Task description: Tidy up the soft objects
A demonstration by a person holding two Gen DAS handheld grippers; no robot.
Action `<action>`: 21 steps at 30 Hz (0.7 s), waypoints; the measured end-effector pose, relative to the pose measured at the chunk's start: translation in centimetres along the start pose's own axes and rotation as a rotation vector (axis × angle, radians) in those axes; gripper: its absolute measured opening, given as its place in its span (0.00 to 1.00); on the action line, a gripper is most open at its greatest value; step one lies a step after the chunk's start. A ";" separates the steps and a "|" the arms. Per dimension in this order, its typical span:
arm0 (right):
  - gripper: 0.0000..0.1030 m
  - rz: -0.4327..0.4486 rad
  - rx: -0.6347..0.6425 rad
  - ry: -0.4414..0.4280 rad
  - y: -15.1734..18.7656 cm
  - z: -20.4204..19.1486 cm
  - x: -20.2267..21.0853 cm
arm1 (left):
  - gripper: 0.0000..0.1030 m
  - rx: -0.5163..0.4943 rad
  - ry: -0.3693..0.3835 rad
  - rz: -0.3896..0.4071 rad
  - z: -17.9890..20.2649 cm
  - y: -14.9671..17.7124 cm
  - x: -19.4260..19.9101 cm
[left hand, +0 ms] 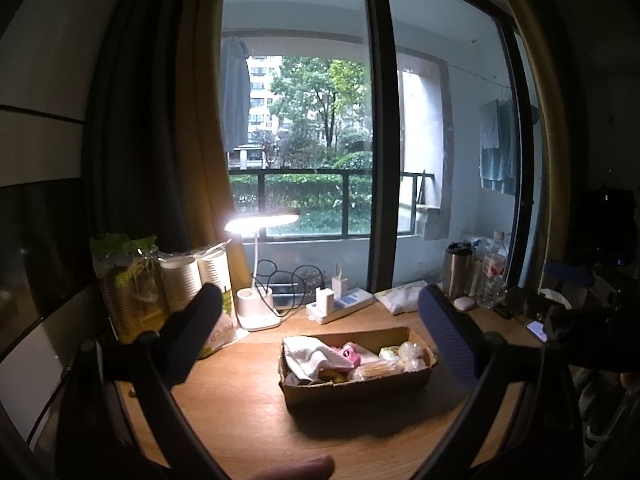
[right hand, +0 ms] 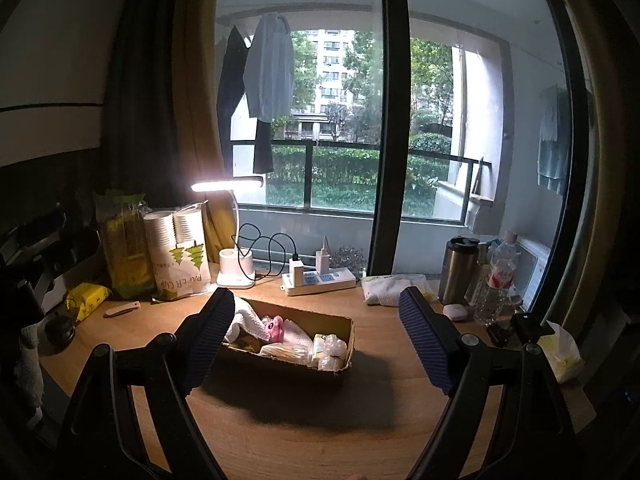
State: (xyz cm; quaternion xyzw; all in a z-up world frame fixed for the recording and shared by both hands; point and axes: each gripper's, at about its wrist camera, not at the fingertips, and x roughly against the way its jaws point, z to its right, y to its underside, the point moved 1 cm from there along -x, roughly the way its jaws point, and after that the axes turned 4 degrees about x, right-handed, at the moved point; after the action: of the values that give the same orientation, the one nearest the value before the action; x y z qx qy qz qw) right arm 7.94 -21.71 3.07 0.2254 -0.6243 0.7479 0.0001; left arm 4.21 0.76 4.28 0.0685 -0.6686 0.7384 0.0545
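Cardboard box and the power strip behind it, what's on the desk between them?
Nothing: in both views only bare wooden desk separates the cardboard box from the power strip.

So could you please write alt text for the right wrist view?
An open hand-held gripper hovers over a cardboard box of soft items, including a white cloth and pink toy, on a wooden desk by a window.
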 end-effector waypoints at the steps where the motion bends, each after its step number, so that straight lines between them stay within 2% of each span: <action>1: 0.84 0.001 0.000 0.001 0.0 0.0 0.0 | 0.96 0.000 0.001 0.001 0.0 0.0 0.1; 21: 0.84 -0.010 -0.015 0.004 0.2 0.1 -0.1 | 0.96 0.015 0.002 -0.027 0.0 0.1 -0.1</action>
State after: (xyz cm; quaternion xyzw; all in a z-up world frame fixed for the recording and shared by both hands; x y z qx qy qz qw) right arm 8.02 -21.76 2.88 0.2272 -0.6286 0.7438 0.0070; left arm 4.25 0.79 4.13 0.0773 -0.6619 0.7428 0.0647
